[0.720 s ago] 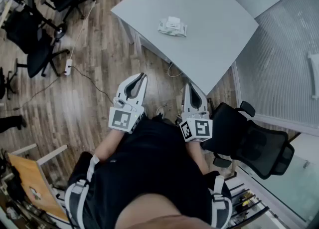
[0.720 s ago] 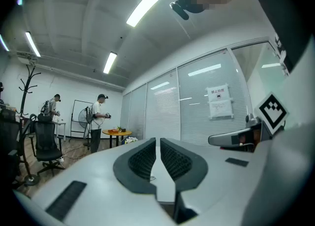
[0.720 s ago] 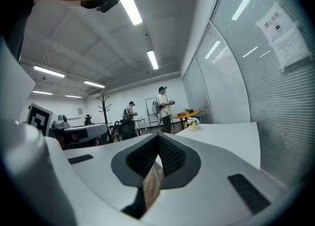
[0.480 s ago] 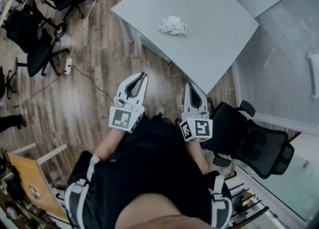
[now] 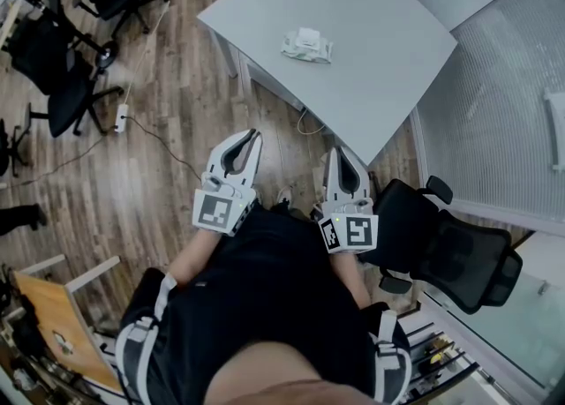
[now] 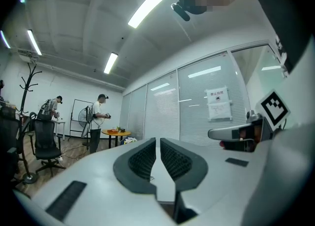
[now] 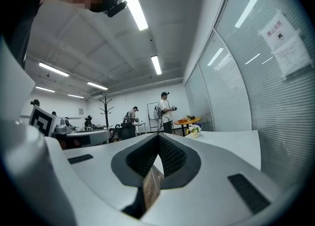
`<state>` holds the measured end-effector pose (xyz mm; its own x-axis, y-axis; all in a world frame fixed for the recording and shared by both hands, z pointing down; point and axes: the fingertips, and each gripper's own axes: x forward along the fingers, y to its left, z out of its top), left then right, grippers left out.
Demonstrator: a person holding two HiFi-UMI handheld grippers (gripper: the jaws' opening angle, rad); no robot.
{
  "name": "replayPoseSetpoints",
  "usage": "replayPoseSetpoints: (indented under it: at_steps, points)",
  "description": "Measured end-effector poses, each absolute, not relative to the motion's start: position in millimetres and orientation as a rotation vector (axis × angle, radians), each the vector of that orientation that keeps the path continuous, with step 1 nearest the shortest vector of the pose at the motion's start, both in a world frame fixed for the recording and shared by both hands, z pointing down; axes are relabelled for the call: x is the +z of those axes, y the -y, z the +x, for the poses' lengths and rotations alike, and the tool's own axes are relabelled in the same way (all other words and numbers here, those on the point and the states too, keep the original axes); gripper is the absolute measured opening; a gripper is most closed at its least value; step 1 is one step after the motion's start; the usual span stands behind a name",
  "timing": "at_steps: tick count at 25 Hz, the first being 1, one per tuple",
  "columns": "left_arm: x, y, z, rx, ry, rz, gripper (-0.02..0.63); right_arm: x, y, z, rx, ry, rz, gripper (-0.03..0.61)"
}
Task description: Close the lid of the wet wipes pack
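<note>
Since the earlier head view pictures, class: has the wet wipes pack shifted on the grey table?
No. The wet wipes pack lies at the same spot on the table, equally far from its near edge.

left hand-held gripper (image 6: 158, 144): jaws closed to a thin slit, tips together, nothing between them. It looks level across an office. Far left are a coat stand (image 6: 29, 80) and a black office chair (image 6: 44, 141). A person (image 6: 100, 116) stands by a small round table (image 6: 115, 132). Glass partition (image 6: 162, 109) with blinds runs right, with a paper notice (image 6: 218, 104) on it. Marker cube (image 6: 273, 108) is at the right edge.
</note>
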<state>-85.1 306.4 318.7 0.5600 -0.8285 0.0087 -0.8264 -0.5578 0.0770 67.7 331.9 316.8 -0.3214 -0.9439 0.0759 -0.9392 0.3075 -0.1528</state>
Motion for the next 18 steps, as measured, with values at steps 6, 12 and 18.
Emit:
replayPoseSetpoints:
  at_steps: [6,12,18]
  points:
    - [319.4,-309.9,-96.2,-0.050,1.430,2.717,0.046,335.0,-326.0,57.1,-0.327,-2.526,-1.840,0.163]
    - [326.5,-312.4,-118.9,-0.026,1.399,2.715,0.046,340.5,-328.6,38.1,-0.349,-2.515,-1.872,0.164]
    - [336.0,-306.1,-141.0,-0.011,1.358,2.713,0.046,341.6,-327.3,20.1,-0.342,-2.482,-1.911,0.164]
